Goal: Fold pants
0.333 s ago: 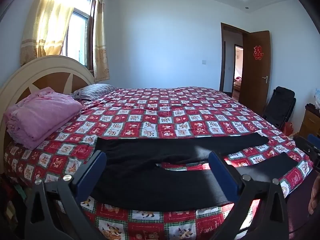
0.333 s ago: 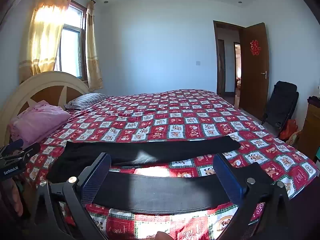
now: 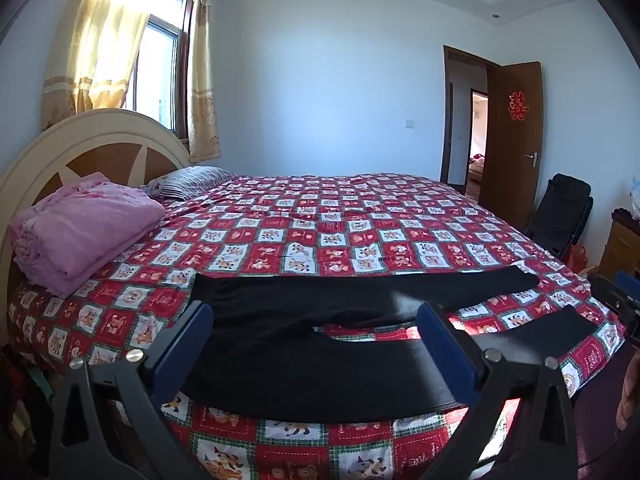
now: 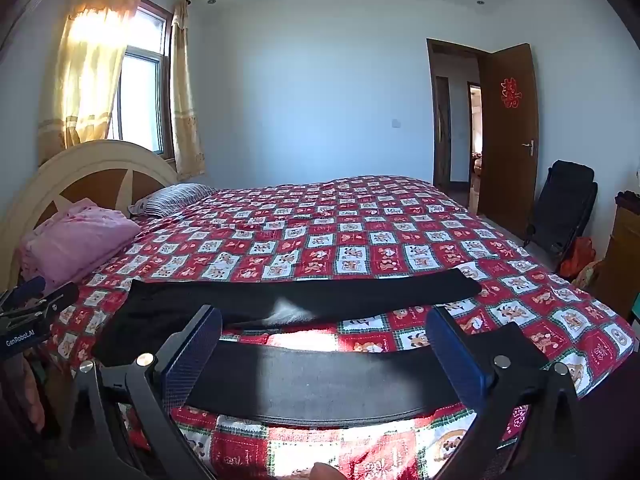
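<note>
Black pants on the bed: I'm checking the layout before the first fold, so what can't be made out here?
- Left wrist view: the pants near leg is crossed by both fingers of the left gripper.
- Right wrist view: the waist end lies in shadow; the right gripper covers the near leg's ends.
- Either view: front or back up cannot be told.

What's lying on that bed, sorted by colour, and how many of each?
Black: 1, the pants
Pink: 1, the folded blanket
Striped: 1, the pillow
Total: 3, all on the red checked cover
</note>
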Demonstrator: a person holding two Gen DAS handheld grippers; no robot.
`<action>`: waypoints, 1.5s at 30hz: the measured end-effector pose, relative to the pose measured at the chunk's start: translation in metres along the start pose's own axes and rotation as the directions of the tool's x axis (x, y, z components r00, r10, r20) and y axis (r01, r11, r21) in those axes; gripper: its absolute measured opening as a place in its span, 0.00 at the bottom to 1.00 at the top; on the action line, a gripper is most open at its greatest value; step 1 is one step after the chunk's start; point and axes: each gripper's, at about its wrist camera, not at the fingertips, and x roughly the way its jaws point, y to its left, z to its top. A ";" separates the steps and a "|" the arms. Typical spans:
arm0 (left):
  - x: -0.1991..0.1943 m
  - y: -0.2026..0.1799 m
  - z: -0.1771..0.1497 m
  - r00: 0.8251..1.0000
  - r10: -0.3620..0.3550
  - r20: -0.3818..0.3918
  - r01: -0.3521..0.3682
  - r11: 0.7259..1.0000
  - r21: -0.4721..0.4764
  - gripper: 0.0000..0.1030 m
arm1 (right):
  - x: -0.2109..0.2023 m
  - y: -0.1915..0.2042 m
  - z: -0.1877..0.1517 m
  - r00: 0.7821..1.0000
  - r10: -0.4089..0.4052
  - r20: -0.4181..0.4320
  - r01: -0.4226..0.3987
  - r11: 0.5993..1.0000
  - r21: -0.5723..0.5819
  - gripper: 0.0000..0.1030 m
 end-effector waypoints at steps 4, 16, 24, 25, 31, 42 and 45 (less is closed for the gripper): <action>-0.001 0.002 0.000 1.000 -0.002 -0.002 0.001 1.000 -0.009 1.00 | -0.002 0.001 -0.001 1.000 -0.003 0.001 0.003 1.000 -0.004 0.99; 0.005 0.006 0.000 1.000 -0.002 -0.006 0.002 1.000 -0.020 1.00 | 0.002 0.002 -0.003 1.000 -0.007 -0.015 0.006 1.000 -0.007 0.99; 0.005 0.008 -0.001 1.000 -0.003 -0.006 0.003 1.000 -0.025 1.00 | 0.004 0.003 -0.005 1.000 -0.009 -0.020 0.008 1.000 -0.010 0.99; 0.005 0.008 -0.001 1.000 -0.002 -0.006 0.002 1.000 -0.026 1.00 | 0.004 0.004 -0.005 1.000 -0.008 -0.020 0.008 1.000 -0.011 0.99; 0.006 0.008 -0.001 1.000 -0.004 -0.007 0.004 1.000 -0.026 1.00 | 0.005 0.005 -0.007 1.000 -0.009 -0.021 0.009 1.000 -0.013 0.99; 0.007 0.008 -0.005 1.000 -0.002 -0.008 0.002 1.000 -0.028 1.00 | 0.006 0.006 -0.008 1.000 -0.009 -0.027 0.008 1.000 -0.017 0.99; 0.008 0.008 -0.006 1.000 -0.003 -0.009 0.002 1.000 -0.029 1.00 | 0.007 0.006 -0.009 1.000 -0.008 -0.029 0.008 1.000 -0.018 0.99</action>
